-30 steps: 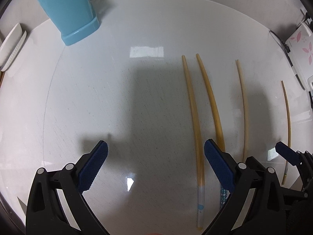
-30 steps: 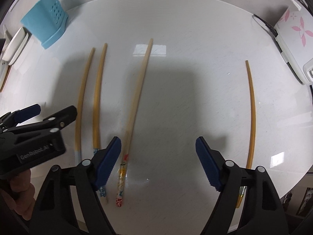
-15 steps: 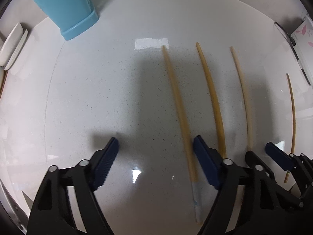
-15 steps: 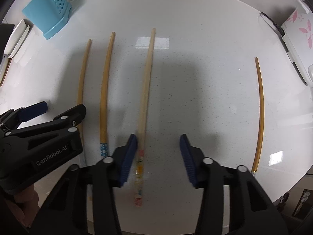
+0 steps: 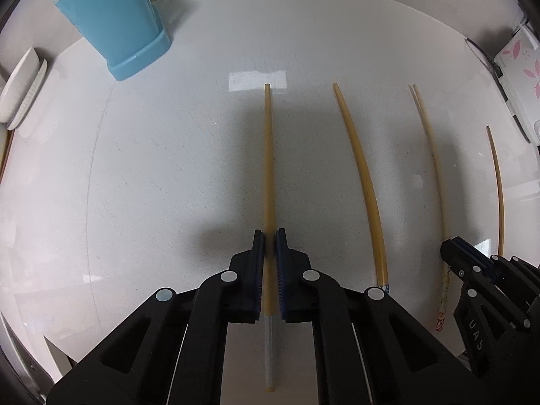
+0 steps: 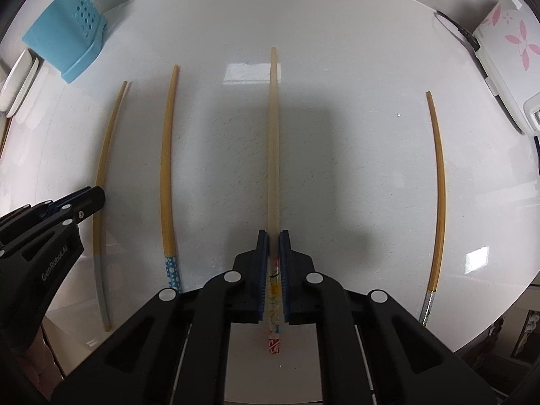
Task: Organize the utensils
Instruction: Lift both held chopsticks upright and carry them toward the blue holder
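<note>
Several bamboo chopsticks lie side by side on a white table (image 5: 152,168). My left gripper (image 5: 269,236) is shut on the grey-ended chopstick (image 5: 268,155), its blue pads pressing both sides near the handle end. My right gripper (image 6: 273,236) is shut on the chopstick with the colourful patterned end (image 6: 274,135). Between the two held sticks lies the blue-dotted chopstick (image 6: 167,168), which also shows in the left wrist view as a curved stick (image 5: 362,182). A silver-ended chopstick (image 6: 438,189) lies far right. A blue utensil holder (image 5: 111,20) stands at the far left.
White dishes (image 5: 20,87) sit at the left edge. A white appliance with pink flowers (image 6: 506,44) and its cable stand at the far right. The table's near edge runs just below the chopstick handles.
Both grippers went from wide open to shut, each sliding sideways over a chopstick and clamping it near the handle end.
</note>
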### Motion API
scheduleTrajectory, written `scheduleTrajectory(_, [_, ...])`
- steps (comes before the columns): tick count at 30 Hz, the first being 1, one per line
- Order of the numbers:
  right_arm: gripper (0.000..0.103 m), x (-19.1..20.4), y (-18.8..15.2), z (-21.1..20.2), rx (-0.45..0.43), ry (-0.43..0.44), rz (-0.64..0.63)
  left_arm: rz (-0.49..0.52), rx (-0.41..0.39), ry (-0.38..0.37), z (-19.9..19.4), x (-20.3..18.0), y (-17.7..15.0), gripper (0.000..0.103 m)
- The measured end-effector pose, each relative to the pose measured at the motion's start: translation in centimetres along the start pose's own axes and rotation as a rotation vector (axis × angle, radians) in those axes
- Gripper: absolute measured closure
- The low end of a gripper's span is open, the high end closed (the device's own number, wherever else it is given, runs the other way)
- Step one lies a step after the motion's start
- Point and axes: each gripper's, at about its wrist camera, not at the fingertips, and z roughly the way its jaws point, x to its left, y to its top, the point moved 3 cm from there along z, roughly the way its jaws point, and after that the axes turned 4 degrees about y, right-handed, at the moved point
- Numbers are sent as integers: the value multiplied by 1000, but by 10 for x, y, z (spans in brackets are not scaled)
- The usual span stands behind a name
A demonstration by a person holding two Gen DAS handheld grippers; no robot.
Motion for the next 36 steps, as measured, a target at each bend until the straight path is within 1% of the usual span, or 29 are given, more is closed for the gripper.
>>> scheduleTrajectory(3, [97, -6, -11, -9, -20, 4, 7, -2, -12, -5, -4, 5, 0, 97])
scheduleTrajectory(8, [97, -13, -6, -18, -56, 15, 12, -7, -43, -5, -17, 8, 2, 97])
scheduleTrajectory(9, [97, -8, -11, -21, -64, 16, 13, -8, -52, -7, -20, 10, 4, 97])
scheduleTrajectory(10, [97, -8, -10, -24, -73, 18, 13, -8, -60, -6, -22, 12, 5, 97])
scheduleTrajectory(15, [97, -5, 7, -47, -129, 22, 12, -17, -107, -2, -40, 14, 12, 97])
scheduleTrajectory(21, [97, -15, 29, -64, -191, 41, 17, -17, -151, -11, -61, 20, 11, 97])
scheduleTrajectory(29, [97, -8, 45, -82, -257, 60, 1, -28, -206, -34, -85, 26, 22, 97])
scheduleTrajectory(34, [97, -3, 52, -96, -312, 98, -17, -49, -249, -63, -102, 37, 27, 97])
scheduleTrajectory(36, [97, -1, 55, -102, -332, 108, -33, -60, -266, -63, -109, 42, 29, 97])
